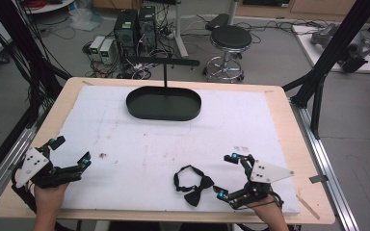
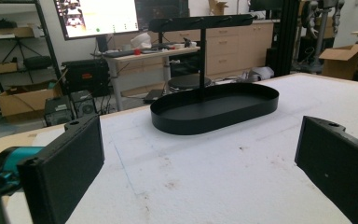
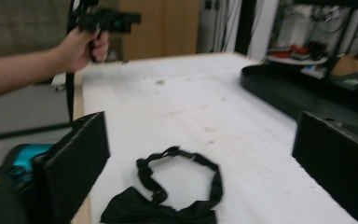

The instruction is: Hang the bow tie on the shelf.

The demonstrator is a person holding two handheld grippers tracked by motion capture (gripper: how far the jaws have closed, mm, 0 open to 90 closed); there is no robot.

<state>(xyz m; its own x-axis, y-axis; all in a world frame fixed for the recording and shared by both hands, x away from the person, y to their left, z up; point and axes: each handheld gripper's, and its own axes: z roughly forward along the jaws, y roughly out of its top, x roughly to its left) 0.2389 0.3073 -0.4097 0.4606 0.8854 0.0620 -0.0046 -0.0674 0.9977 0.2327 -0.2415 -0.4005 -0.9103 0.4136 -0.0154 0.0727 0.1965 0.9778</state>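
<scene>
High view: bow tie seemingly diagonal.

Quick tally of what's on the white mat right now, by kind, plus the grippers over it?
Bow tie: 1, lying near the front edge
Black oval tray stand with a T-bar: 1, at the far side
Grippers: 2, left gripper and right gripper, both open and holding nothing
Total: 4

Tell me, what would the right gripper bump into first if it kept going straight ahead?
Probably the black bow tie. It lies on the white mat just ahead of the open right gripper, between its jaws. Depth is hard to judge, so the gripper might pass just above it.
</scene>
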